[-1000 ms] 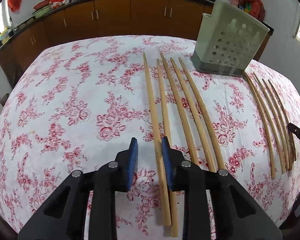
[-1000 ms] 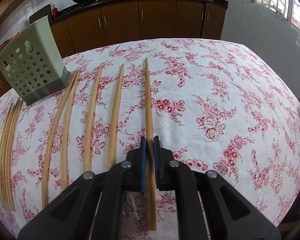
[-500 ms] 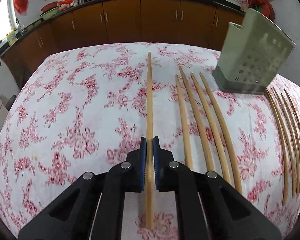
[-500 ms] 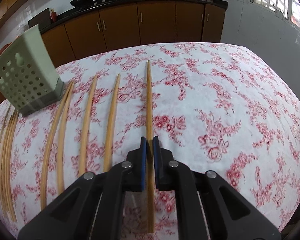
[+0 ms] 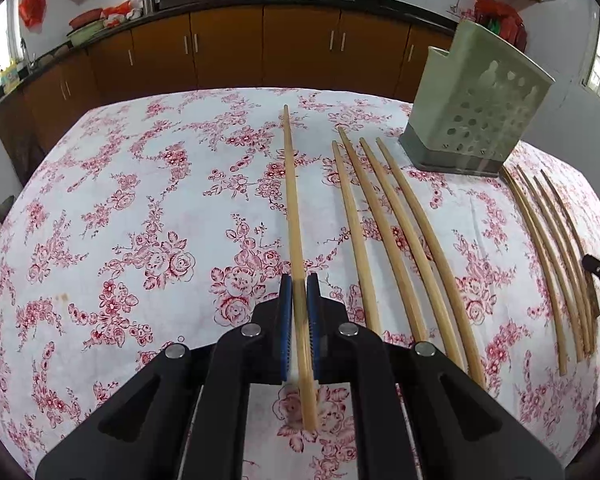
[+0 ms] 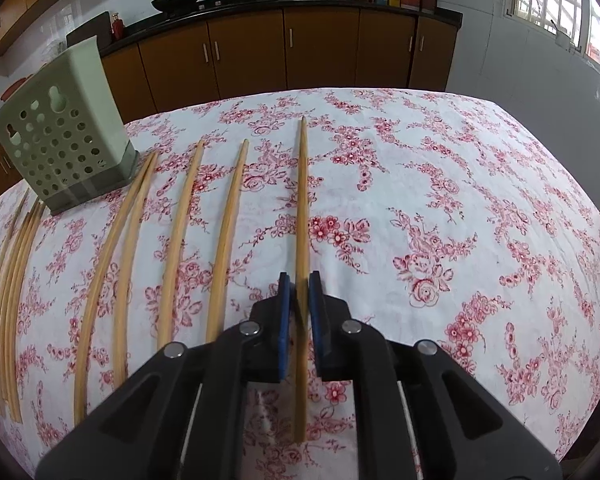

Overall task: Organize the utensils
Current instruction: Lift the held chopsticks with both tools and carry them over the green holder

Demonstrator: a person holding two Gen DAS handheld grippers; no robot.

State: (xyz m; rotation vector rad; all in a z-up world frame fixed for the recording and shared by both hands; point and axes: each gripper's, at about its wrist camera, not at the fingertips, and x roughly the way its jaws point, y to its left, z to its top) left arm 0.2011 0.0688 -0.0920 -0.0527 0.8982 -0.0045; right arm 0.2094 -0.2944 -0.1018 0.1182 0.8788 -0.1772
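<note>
Bamboo-coloured, the long chopstick (image 5: 296,236) in the left wrist view is clenched between the blue pads of the left tool (image 5: 299,300); it runs straight ahead over the flowered cloth of the surface (image 5: 120,208), its near end reaching back below the pads. To its right four more chopsticks (image 5: 396,248) lie side by side on the cloth. Beyond them a pale green perforated holder (image 5: 476,120) stands tilted in the picture, and a further bundle of darker sticks (image 5: 556,248) lies past it at the right edge.

From the right wrist view, the right tool (image 6: 299,300) grasps another chopstick (image 6: 302,200), pointing away towards the brown cabinets (image 6: 320,52); its pads sit close on either side, though whether they press it firmly is hard to tell. Four loose chopsticks (image 6: 180,240) lie to its left, then the holder (image 6: 60,136), then thin sticks (image 6: 12,272) at the far left
</note>
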